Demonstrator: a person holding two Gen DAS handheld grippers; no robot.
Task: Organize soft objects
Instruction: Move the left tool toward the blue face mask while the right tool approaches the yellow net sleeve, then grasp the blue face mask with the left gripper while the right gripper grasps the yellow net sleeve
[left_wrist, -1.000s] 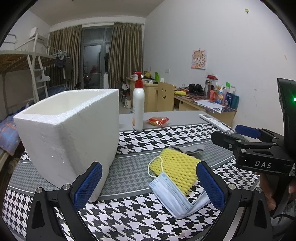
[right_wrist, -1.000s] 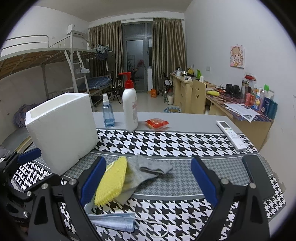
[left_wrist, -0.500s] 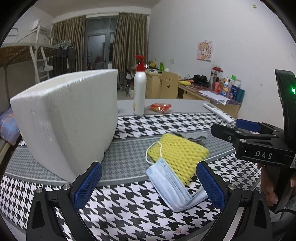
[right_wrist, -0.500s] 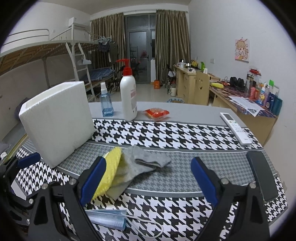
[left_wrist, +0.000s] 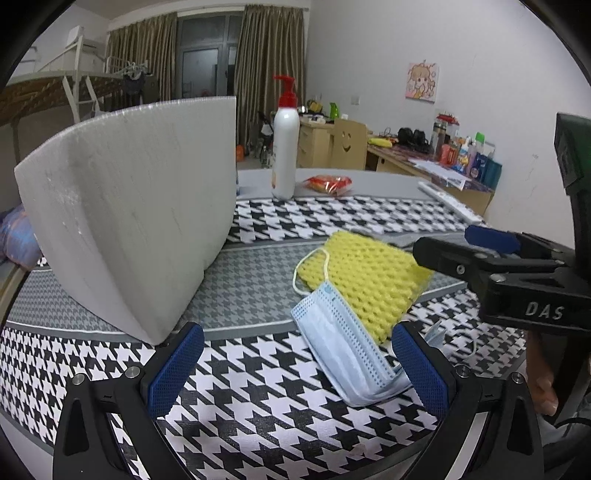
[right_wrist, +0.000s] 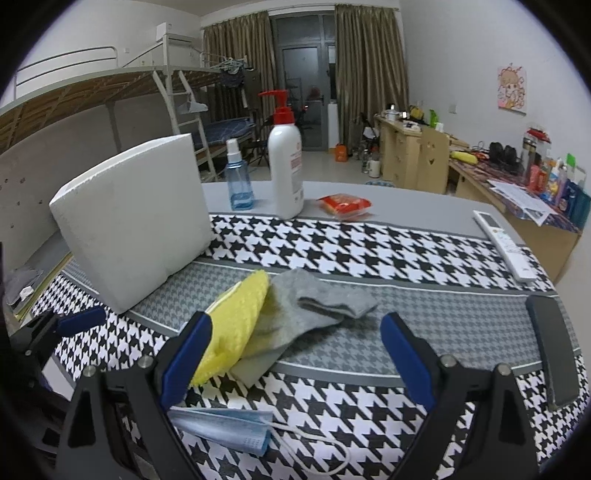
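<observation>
Both tongs, left (left_wrist: 295, 363) and right (right_wrist: 295, 354), gape empty over the heap: face mask (left_wrist: 345, 350) nearest, yellow sponge (left_wrist: 364, 280) behind, grey sock (right_wrist: 306, 306) beyond. The right has just narrowed slightly (nothing between). Approach step, I judge; next, pinch one piece for the foam box (left_wrist: 140, 229) at left.

Surface (right_wrist: 424, 236): foam box (right_wrist: 133, 218) at left; mesh sleeve (right_wrist: 236, 321) lay right of it, overlapping a sock (right_wrist: 314, 306); face mask (left_wrist: 343, 343) in front; pump bottle (right_wrist: 284, 166), spray bottle (right_wrist: 238, 177) and snack packet (right_wrist: 343, 205) behind; remote (right_wrist: 504, 243) far right.
</observation>
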